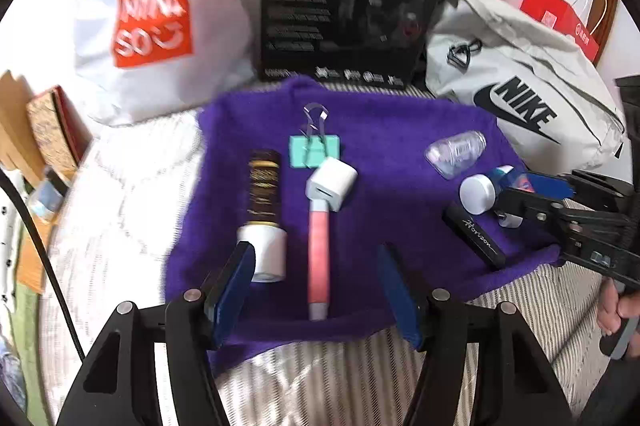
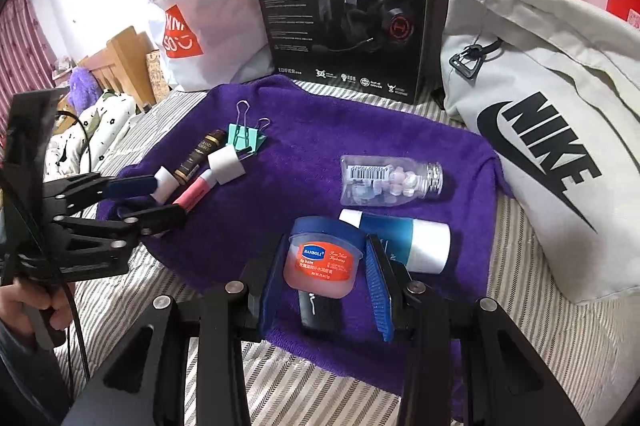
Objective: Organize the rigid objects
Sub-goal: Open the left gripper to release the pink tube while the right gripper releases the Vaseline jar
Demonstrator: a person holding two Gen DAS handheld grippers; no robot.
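A purple towel (image 1: 400, 153) (image 2: 304, 145) lies on a striped bed. My right gripper (image 2: 324, 278) is shut on a lip balm jar (image 2: 322, 258) with a blue lid, held over a black "Horizon" stick (image 1: 476, 238). Beside it lie a blue-and-white tube (image 2: 404, 238) and a clear bead bottle (image 2: 390, 179). My left gripper (image 1: 316, 286) is open around the near end of a pink pen (image 1: 319, 250). A white cube charger (image 1: 331, 183), a teal binder clip (image 1: 314, 149) and a dark tube with a white cap (image 1: 264, 209) lie close by.
A black headset box (image 2: 344, 5) stands behind the towel. A white Miniso bag (image 1: 160, 13) is at the back left and a grey Nike bag (image 2: 540, 129) at the right. Cardboard boxes (image 1: 44, 129) and a cable are at the left.
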